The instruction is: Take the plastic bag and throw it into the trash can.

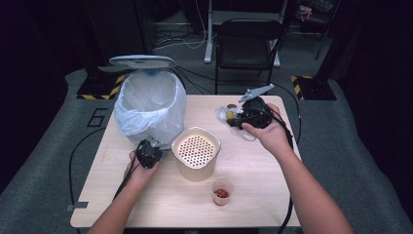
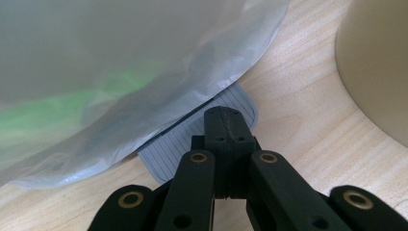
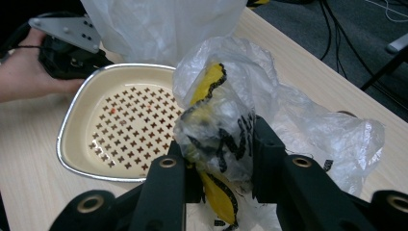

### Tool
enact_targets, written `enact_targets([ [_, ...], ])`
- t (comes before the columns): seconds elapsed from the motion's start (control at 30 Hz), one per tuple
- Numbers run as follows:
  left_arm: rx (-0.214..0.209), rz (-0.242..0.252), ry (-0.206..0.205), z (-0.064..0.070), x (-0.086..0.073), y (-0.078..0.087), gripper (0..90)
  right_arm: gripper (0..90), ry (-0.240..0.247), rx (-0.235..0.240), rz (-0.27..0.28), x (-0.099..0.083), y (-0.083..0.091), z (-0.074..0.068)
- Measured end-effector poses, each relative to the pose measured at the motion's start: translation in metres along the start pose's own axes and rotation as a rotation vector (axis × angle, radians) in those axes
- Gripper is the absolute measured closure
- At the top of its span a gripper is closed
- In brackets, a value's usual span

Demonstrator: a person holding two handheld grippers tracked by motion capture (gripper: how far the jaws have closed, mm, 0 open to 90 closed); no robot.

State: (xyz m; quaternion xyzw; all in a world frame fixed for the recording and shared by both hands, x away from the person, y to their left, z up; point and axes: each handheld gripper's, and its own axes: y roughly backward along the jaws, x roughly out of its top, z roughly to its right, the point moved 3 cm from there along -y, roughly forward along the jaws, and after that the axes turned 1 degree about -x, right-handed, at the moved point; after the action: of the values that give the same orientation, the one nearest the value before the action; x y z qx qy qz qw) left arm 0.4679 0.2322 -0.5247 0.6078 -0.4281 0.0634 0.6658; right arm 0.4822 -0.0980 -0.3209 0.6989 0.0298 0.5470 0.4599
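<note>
A pedal bin [image 1: 151, 105] lined with a white plastic bag [image 2: 120, 67] stands at the table's back left with its lid [image 1: 142, 61] up. My left gripper [image 2: 225, 119] is shut with nothing between its jaws, and its tips rest on the bin's grey ribbed pedal [image 2: 166, 149]; it sits at the bin's foot [image 1: 148, 152]. My right gripper [image 3: 221, 144] is shut on a crumpled clear plastic wrapper [image 3: 216, 120] with yellow and black print, held above the table's back right [image 1: 228, 116].
A cream container [image 1: 196, 151] with a perforated insert [image 3: 130, 120] stands mid-table between the hands. A small clear cup [image 1: 221, 191] of red bits sits near the front edge. A black chair [image 1: 248, 46] stands beyond the table.
</note>
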Motion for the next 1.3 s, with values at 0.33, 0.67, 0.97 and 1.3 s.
enact_targets([
  [0.33,-0.004,0.007,0.029,0.002,0.0,0.0,90.0,71.5,0.03,0.022,0.015,0.022,-0.004,-0.013],
  [0.67,-0.005,0.008,0.035,0.002,0.0,-0.001,90.0,71.5,0.063,0.05,0.036,0.044,-0.006,-0.028],
  [0.97,-0.002,-0.012,0.015,0.001,-0.001,0.001,90.0,71.5,0.098,0.075,0.058,0.066,-0.013,-0.041],
  [1.3,-0.009,-0.009,-0.026,-0.002,0.0,0.001,90.0,71.4,0.114,0.088,0.053,0.086,-0.025,-0.051],
])
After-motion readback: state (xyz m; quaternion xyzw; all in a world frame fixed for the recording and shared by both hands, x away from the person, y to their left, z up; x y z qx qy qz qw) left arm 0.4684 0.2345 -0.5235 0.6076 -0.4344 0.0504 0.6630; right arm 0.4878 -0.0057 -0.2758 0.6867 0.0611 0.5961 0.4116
